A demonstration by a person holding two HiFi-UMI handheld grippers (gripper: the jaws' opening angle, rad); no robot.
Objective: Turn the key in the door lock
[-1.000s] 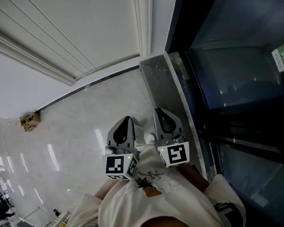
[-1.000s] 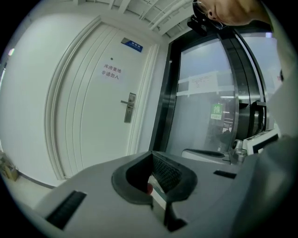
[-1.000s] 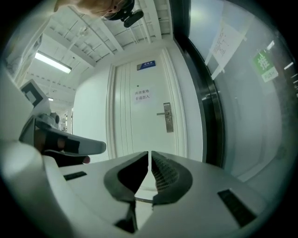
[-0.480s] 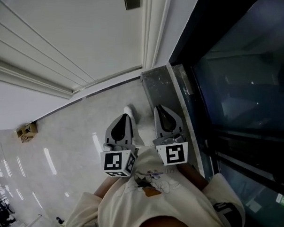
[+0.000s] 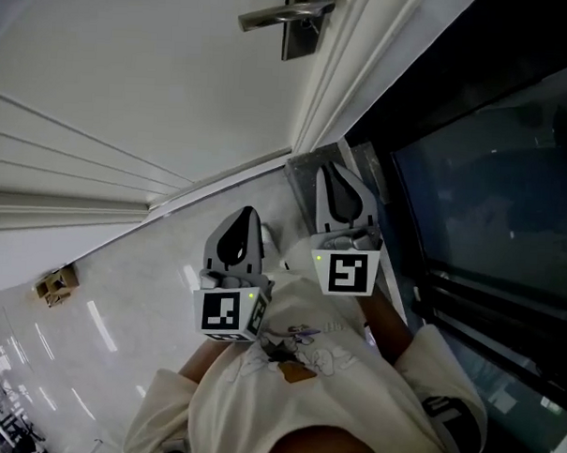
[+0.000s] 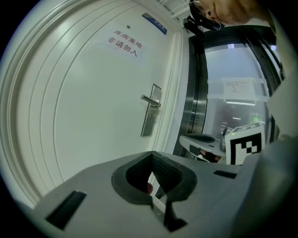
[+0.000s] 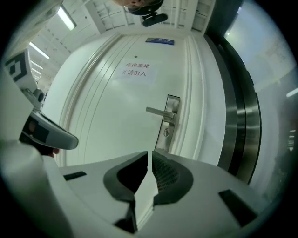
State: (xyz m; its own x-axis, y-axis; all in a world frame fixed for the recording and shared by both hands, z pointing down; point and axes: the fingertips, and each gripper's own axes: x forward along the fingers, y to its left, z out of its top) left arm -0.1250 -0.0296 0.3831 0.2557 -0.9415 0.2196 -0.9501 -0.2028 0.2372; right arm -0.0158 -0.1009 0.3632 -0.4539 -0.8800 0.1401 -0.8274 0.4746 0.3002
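Note:
A white door (image 5: 130, 83) stands ahead with a metal lever handle (image 5: 283, 14) on a long lock plate (image 7: 170, 123). Below the lever there is a small keyhole fitting (image 7: 166, 132); I cannot tell whether a key sits in it. My left gripper (image 5: 248, 213) is held in front of the chest, shut and empty, its tips (image 6: 151, 155) pointing at the door. My right gripper (image 5: 329, 171) is beside it, a little further forward. Its jaws (image 7: 148, 155) are all but closed, opening by a hair, with nothing between them. Both are well short of the handle.
Right of the door runs a dark metal and glass wall (image 5: 473, 182), with a grey stone sill (image 5: 310, 156) at its foot. A small cardboard box (image 5: 56, 283) lies on the shiny floor at the left. A printed notice (image 7: 136, 69) hangs on the door.
The door has come closer and its handle has come into the top of the head view. Both grippers moved forward with the person; the right one rolled and now leads.

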